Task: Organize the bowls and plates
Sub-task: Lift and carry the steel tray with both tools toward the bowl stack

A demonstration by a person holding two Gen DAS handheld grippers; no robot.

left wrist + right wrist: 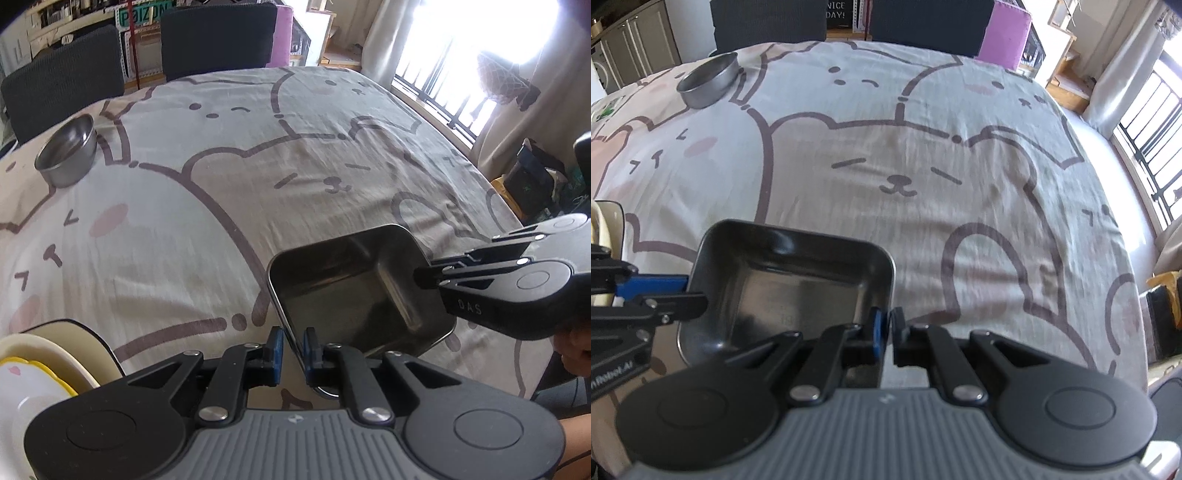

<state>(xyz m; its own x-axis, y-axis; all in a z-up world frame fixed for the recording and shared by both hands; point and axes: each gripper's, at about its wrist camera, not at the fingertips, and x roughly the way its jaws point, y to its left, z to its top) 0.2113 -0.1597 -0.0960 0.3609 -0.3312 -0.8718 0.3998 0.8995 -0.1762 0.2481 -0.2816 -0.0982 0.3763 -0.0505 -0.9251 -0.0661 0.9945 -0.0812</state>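
We see a square steel tray (pixel 354 288) with rounded corners and a dull, shiny inside, lying near the front of the counter (pixel 229 177); the counter wears a soft, creased cloth (pixel 923 155) printed with brown-outlined bears and pink cheeks. Far back on the left stands a round steel bowl (pixel 68 151), straight-walled and empty, well apart from the tray. At the left edge sit cream plates (pixel 40 369), stacked, with a yellow scalloped shape on the top one; how many lie there we cannot tell.

Our left tool (pixel 293 349) is nearly together, its blue pads pinching the tray's thin near rim; one pad sits inside the wall, one outside. Our right tool (pixel 886 330) is likewise nearly together, clamped on the rim at the opposite side of the tray, close to a corner; its blue pad (pixel 876 328) lies on the inner face, the black one on the outer. In the left view the right tool reaches in from the right edge and meets the tray's wall; a hand (pixel 574 347) shows behind it.
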